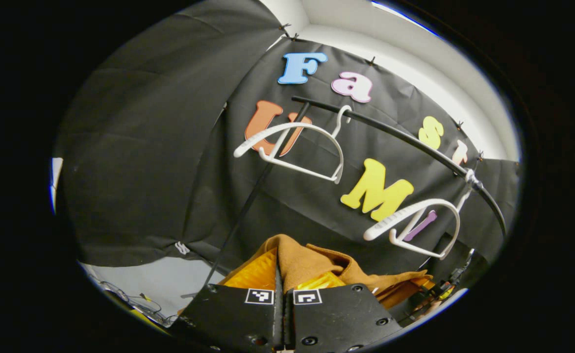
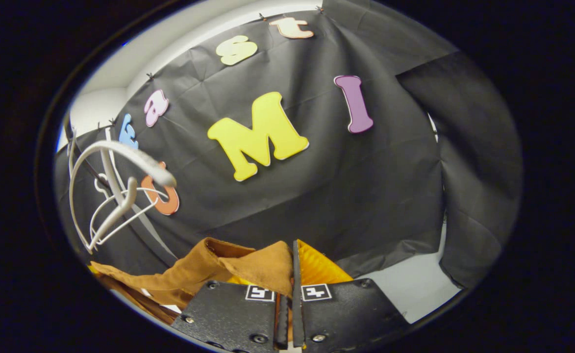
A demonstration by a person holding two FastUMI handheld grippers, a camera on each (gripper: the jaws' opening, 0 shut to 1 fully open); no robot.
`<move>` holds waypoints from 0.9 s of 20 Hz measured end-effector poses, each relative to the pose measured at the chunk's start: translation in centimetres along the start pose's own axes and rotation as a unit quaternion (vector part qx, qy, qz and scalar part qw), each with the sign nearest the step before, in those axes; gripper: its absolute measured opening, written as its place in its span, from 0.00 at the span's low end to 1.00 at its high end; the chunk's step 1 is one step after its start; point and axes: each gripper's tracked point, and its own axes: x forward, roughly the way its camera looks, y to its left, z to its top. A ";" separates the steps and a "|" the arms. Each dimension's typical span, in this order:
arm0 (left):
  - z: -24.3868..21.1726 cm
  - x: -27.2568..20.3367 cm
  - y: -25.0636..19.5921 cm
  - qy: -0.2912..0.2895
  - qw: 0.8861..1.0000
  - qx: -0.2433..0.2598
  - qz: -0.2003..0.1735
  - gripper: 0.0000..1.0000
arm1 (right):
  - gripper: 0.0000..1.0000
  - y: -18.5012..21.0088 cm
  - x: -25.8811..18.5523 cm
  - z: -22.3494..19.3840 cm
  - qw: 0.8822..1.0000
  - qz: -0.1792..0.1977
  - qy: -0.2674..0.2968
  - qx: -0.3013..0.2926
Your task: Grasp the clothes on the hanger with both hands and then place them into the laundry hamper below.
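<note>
While hangers [image 1: 292,147] hang bare, both tongs [image 1: 283,274] [image 2: 293,267] pinch garment [image 1: 312,264] (brown).

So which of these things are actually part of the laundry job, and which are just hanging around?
Part of the job:
- brown garment, pinched by the left gripper and the right gripper

Just there:
- two bare white hangers
- black rail
- cables on the floor

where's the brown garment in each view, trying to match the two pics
Left gripper view: the brown garment sits bottom centre, pinched between the left tongs, trailing toward the lower right.
Right gripper view: it sits bottom centre-left, pinched by the right tongs, trailing toward the lower left.
Shared landmark: the white hangers on the black rail, at the left edge in the right gripper view.
</note>
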 end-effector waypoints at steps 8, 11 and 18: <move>-2.8 -2.6 -2.4 0.002 0.999 0.025 -0.038 0.07 | 0.07 2.2 -5.3 -2.2 0.997 0.021 -0.004 -0.080; -3.5 -3.6 -4.3 0.005 0.997 0.057 -0.060 0.01 | 0.07 4.6 -7.5 -2.4 0.993 0.050 -0.008 -0.109; -3.7 -6.6 -10.6 0.005 0.984 0.115 -0.135 0.01 | 0.07 10.5 -11.9 -2.2 0.981 0.135 -0.014 -0.139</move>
